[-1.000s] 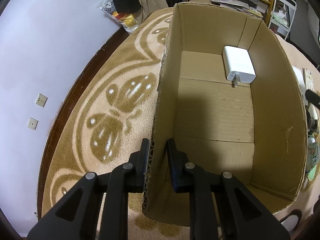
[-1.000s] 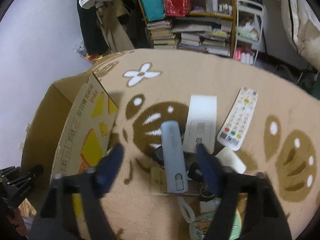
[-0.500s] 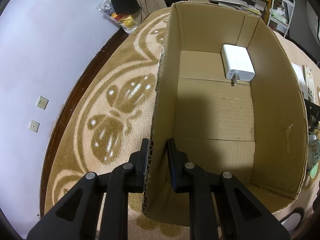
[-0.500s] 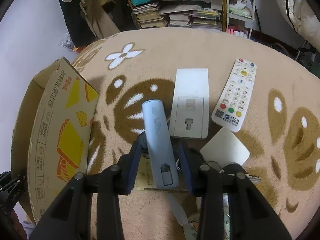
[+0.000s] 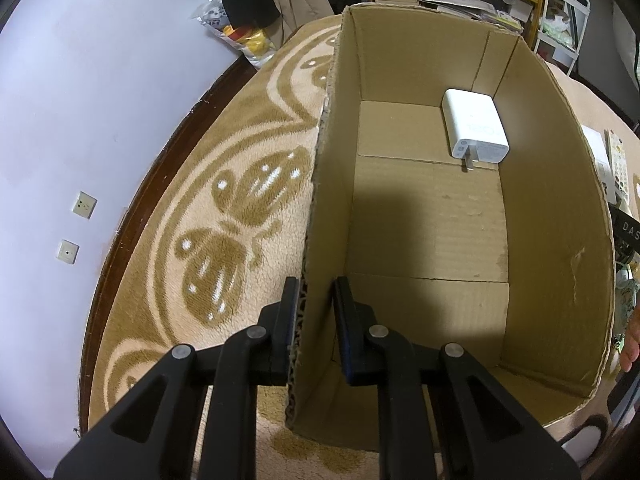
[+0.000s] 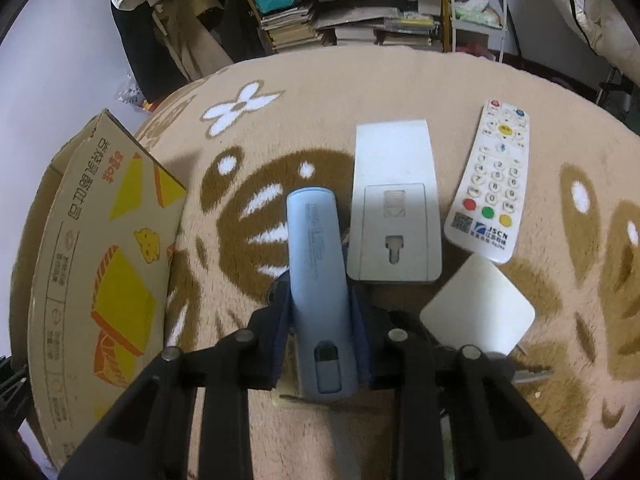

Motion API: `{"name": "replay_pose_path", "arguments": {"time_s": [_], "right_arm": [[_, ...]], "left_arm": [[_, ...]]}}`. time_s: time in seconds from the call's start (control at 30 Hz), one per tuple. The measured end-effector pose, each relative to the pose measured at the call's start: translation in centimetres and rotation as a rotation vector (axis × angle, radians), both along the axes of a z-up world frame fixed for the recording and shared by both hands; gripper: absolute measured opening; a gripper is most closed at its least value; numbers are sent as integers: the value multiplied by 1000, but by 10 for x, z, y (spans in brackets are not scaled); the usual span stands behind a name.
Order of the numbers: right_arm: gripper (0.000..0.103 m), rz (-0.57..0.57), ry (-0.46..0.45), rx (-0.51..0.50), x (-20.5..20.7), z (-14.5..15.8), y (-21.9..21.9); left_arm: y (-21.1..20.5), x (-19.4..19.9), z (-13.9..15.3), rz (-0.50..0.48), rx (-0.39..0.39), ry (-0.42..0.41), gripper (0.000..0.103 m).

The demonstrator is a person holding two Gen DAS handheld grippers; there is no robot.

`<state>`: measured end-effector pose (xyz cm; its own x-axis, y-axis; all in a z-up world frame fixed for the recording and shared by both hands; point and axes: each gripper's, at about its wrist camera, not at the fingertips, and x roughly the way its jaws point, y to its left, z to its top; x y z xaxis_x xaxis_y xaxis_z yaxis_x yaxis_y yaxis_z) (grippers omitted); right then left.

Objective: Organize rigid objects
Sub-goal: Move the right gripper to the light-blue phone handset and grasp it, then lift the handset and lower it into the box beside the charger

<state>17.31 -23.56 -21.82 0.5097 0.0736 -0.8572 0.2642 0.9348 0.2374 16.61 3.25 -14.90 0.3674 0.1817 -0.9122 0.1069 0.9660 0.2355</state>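
My left gripper [image 5: 314, 294] is shut on the left wall of an open cardboard box [image 5: 320, 208], one finger outside and one inside. A white charger [image 5: 474, 128] lies on the box floor at the far right corner. My right gripper [image 6: 318, 292] is shut on a light blue power bank [image 6: 318, 280], which points away from me above the rug. The same cardboard box [image 6: 100, 256], printed in yellow and orange, stands to the left of it.
On the patterned rug lie a white flat device [image 6: 394, 204], a white remote control [image 6: 494, 184], a white square pad [image 6: 478, 310] and a key [image 6: 532, 374]. Bookshelves [image 6: 360, 12] and a purple wall [image 5: 80, 100] border the rug.
My right gripper closed around the power bank and lifted it slightly above the rug. The left gripper kept its hold on the box wall, and the box barely shifted.
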Motion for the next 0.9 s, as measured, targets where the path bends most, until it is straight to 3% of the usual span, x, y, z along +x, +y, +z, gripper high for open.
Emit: {"name": "replay_pose_path", "arguments": {"time_s": [0.2,0.47,0.63,0.9], "right_arm": [[29,-5,-44,-36,-4,15,4],[29,-13,-116,83,-5,35,3],[28,-9,-176,42,-7,46,7],[28,14,-184,-6,-6,52,13]], "left_arm": [[0,0,0,-2,1,-1,16],[-4,-1,-1,-7,11,-2,16],[-4,-1,-1,-8,16,-2,17],[-5,-2,-1,-6,18,-2,17]]}}
